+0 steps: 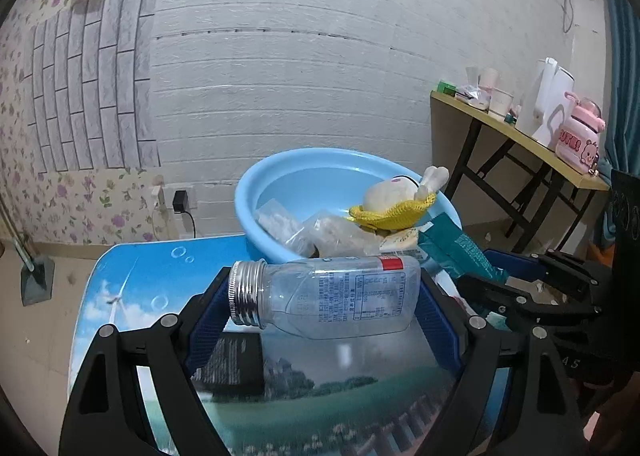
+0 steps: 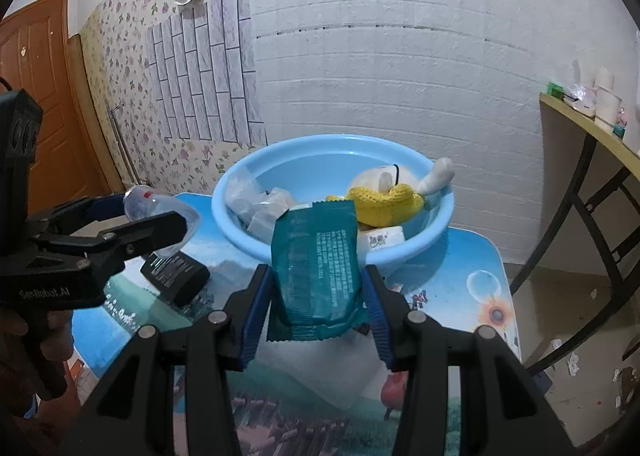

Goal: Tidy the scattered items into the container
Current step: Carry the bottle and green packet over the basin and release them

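Note:
My left gripper (image 1: 322, 298) is shut on a clear plastic bottle (image 1: 332, 296) with a silver screw cap, held sideways above the table, just short of the blue basin (image 1: 280, 172). My right gripper (image 2: 316, 296) is shut on a teal snack packet (image 2: 320, 268), held upright in front of the blue basin (image 2: 240, 176). The basin holds clear plastic bags (image 2: 256, 204), a white and yellow knitted toy (image 2: 384, 196) and a small white pack (image 2: 380, 240). A black box (image 2: 176, 272) lies on the table to the left. The left gripper (image 2: 156, 216) with the bottle shows at the left of the right wrist view.
The basin stands at the back of a small table (image 2: 480, 268) with a landscape print. A wooden side table (image 1: 520, 136) with cups and a pink bottle stands at the right. A white brick wall is behind, with a charger (image 1: 181, 201) plugged in low.

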A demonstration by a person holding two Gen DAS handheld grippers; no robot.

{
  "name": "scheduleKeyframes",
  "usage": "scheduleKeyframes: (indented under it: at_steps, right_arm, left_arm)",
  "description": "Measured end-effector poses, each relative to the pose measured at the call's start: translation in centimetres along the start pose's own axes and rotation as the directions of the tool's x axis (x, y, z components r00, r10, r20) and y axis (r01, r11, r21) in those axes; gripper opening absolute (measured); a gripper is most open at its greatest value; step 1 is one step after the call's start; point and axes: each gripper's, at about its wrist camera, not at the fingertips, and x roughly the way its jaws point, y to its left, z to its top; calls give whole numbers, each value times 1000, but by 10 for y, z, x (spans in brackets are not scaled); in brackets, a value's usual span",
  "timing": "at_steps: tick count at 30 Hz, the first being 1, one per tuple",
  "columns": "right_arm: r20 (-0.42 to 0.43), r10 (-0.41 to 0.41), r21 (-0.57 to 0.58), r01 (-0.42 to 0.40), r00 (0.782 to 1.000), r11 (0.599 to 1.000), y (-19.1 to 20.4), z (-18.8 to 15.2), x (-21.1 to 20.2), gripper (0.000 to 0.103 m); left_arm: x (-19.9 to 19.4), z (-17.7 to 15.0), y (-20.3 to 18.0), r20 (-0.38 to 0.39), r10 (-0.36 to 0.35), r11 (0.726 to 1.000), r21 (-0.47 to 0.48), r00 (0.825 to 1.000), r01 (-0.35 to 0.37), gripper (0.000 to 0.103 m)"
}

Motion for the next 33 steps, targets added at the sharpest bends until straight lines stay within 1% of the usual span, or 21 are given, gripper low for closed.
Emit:
scheduleKeyframes:
  at_steps: [5,10,17,23,26,33]
  right_arm:
    - [-3,7,9,-7,1000,1000,-6,6,16,45]
    - [6,10,16,-10,1000,1000,-13,12,29,45]
    - [9,20,28,-21,1000,999,-22,19,45,45]
    - [13,35,24,-35,999,999,-27,22,53,46]
    - [13,51,45,-52,999,998,-32,22,53,46]
    - [13,39,62,-40,999,997,-35,20,49,47]
  left_arm:
    - [21,9,-3,-17,-19,1000,3,1000,19,85]
    - [38,17,-7,-17,-20,999,25,1000,20,85]
    - [61,21,-8,-40,-31,999,28,999,32,85]
    - [70,25,-8,-45,-39,998,37,998,40,85]
    - [73,25,-9,-53,-44,998,44,998,47,86]
    - [73,24,-11,-68,-46,997,53,997,49,87]
